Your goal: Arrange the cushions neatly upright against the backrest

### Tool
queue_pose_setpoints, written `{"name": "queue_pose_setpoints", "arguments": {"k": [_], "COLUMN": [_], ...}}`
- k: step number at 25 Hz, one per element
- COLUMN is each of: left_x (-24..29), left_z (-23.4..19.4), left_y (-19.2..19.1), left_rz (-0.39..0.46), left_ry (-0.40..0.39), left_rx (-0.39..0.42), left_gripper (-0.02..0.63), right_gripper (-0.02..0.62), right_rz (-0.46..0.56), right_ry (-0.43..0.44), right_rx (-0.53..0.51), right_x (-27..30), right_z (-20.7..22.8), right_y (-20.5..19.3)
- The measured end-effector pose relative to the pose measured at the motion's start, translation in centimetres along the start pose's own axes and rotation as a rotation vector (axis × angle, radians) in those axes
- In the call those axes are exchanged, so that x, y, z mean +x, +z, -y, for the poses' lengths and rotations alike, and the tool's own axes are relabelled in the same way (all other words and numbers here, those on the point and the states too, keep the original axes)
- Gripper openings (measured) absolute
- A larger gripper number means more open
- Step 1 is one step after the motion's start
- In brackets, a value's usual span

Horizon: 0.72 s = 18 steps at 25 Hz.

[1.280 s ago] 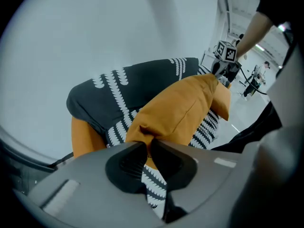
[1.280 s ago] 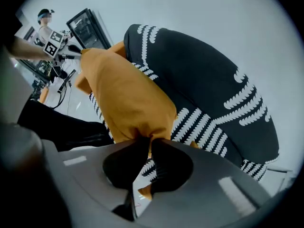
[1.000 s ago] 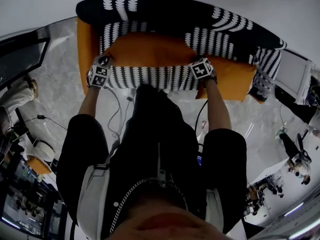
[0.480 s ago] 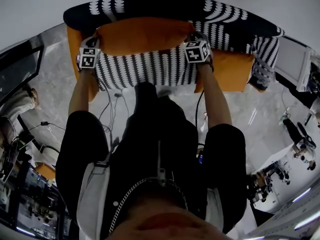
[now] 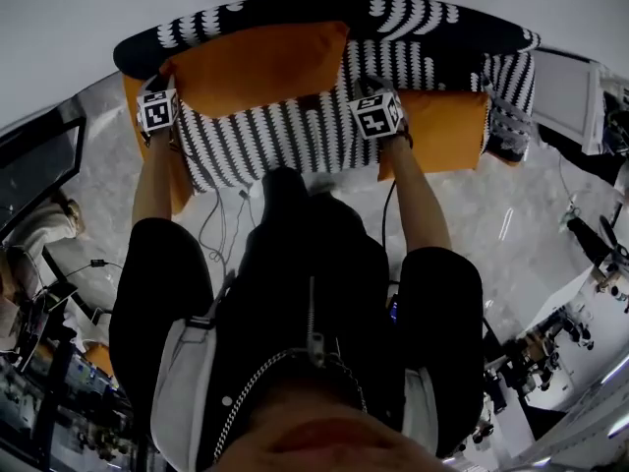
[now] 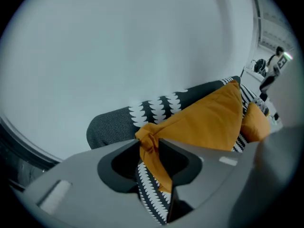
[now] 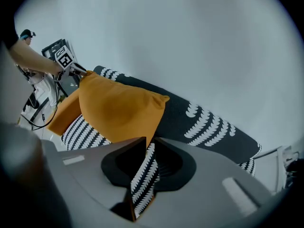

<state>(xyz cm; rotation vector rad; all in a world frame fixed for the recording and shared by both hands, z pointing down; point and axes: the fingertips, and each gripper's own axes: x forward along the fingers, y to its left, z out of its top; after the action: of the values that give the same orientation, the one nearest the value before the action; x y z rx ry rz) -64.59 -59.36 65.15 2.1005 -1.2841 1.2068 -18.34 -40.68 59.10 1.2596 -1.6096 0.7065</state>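
An orange cushion [image 5: 256,67] with a black-and-white patterned side [image 5: 285,136] leans toward the sofa's dark patterned backrest [image 5: 432,42]. My left gripper [image 5: 165,87] holds its left corner. In the left gripper view the jaws [image 6: 149,144] are opening, with the bunched orange corner of the cushion [image 6: 204,122] still filling the gap. My right gripper [image 5: 366,85] is at the cushion's right end. In the right gripper view its jaws [image 7: 145,144] are closing on the thin patterned edge below the orange cushion face [image 7: 114,108]. A second orange cushion [image 5: 442,131] lies on the seat to the right.
The sofa's orange armrest [image 5: 133,91] is just left of my left gripper. A white box [image 5: 575,91] stands past the sofa's right end. Cables [image 5: 221,224] trail over the marble floor in front. A dark desk [image 5: 39,155] is at the left, and cluttered benches [image 5: 570,332] at the right.
Both grippers have carried the cushion from the front of the seat up and back to the backrest. The orange face now rests higher against the backrest.
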Motion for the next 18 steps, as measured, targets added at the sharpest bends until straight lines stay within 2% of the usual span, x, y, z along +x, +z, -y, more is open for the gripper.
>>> {"name": "queue_pose_setpoints", "arguments": {"k": [3,8,13,18], "left_x": [-1.2,-3.3,-6.6,-12.8], "left_z": [0.6,4.9,12.2,21.5], "left_y": [1.0,2.4,2.4,1.2], "left_rz": [0.044,0.1,0.162,0.224], "left_ry": [-0.011,-0.066,-0.106,-0.13], "left_rx": [-0.004,0.062,0.079,0.118], "left_gripper": [0.135,0.135,0.114,0.07], "right_gripper": [0.058,0.054,0.032,0.005], "right_rz": [0.021,0.05,0.145,0.253], "right_ry": [-0.003,-0.003,-0.028,-0.03], "right_rx": [0.03,0.067,0.084,0.099], "right_x": [-0.7,-1.9,-5.4,-10.8], "right_z": [-0.1,-0.5,0.1,0.2], "right_y": [-0.4,-1.7,-4.4,-9.7]}}
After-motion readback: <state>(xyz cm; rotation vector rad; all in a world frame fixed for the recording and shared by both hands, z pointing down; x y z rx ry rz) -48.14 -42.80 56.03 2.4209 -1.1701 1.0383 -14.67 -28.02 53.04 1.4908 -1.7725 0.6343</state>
